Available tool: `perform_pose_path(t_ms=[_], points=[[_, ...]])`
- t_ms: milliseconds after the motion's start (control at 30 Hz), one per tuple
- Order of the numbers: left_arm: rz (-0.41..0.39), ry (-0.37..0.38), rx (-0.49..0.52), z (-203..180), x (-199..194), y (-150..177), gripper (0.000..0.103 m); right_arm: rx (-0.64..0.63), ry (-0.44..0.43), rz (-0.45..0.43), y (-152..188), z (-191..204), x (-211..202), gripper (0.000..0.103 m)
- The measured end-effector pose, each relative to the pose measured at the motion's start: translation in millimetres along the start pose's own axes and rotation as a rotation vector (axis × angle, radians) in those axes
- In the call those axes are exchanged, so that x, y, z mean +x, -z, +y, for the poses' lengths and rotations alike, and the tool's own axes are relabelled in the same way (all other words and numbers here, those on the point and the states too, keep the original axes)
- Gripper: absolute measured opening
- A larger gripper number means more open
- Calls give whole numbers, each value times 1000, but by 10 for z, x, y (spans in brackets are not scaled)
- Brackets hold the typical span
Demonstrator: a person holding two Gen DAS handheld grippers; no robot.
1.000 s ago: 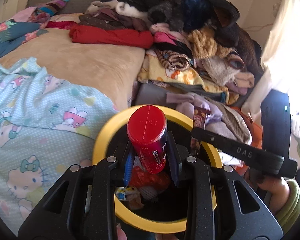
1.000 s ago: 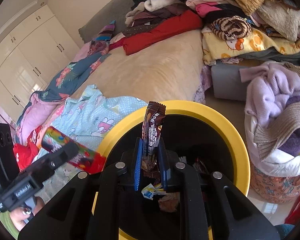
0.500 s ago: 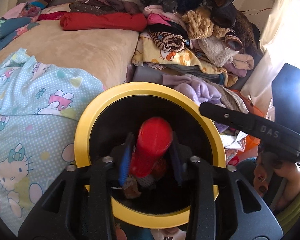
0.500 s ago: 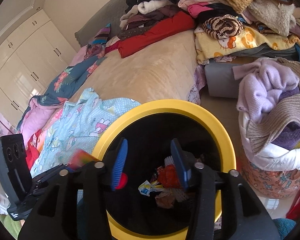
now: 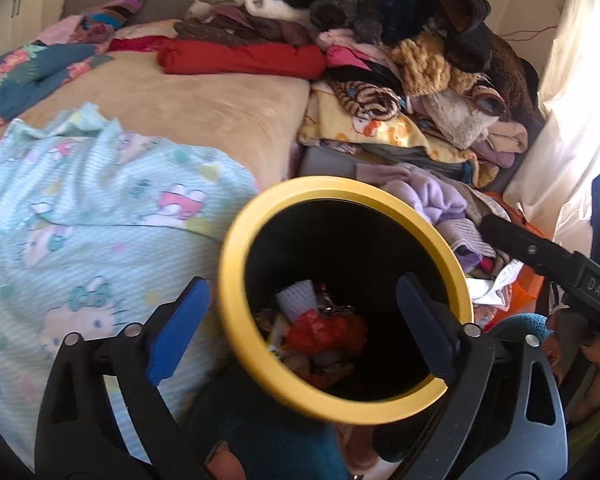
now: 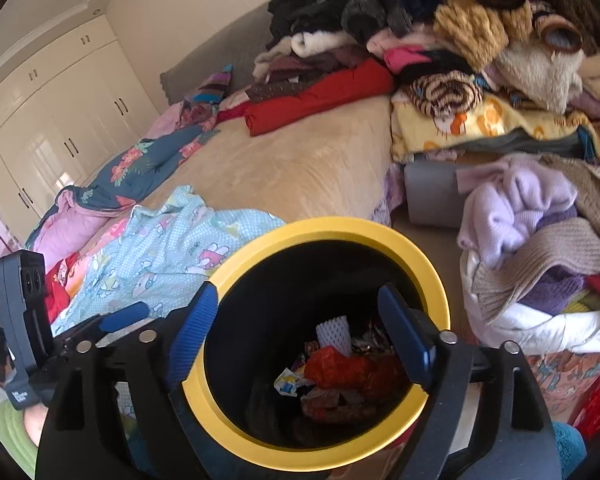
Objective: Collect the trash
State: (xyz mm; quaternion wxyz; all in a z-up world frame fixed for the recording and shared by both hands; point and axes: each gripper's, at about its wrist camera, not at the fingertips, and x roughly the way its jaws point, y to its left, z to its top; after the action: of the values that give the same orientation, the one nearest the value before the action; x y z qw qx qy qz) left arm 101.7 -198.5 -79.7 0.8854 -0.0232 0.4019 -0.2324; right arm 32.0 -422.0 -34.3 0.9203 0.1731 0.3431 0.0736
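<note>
Both claws hang empty, jaws spread wide: left claw (image 5: 300, 316), right claw (image 6: 300, 332) over the yellow-rimmed bin (image 6: 384, 234). Wrappers (image 6: 340, 368) already lie inside. At twelve o'clock, the bed (image 6: 300, 164) shows no obvious trash left.

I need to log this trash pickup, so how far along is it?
Done: wrappers and red trash lie inside the yellow-rimmed bin. In hand: nothing; the left hand-held gripper and right hand-held gripper are both open over it. Left: no loose trash is visible on the bed.
</note>
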Motion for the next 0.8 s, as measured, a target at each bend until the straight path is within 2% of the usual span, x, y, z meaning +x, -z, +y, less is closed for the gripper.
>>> perform_pose_path(t_ms=[267,500,667,800], points=[[-94,-98,-27,362,-521,151,92,-60,14,-111,76,327,-161,97],[-207,-198,-38,572,-921,293,92,-143,20,-248,290,749,-299,97],[-267,-237,-75,669,-1095,396,92,-226,38,-353,511,1046,-398,97],[-301,-261,-75,683,-1182,439,92,-255,48,-401,619,1139,-442,97]])
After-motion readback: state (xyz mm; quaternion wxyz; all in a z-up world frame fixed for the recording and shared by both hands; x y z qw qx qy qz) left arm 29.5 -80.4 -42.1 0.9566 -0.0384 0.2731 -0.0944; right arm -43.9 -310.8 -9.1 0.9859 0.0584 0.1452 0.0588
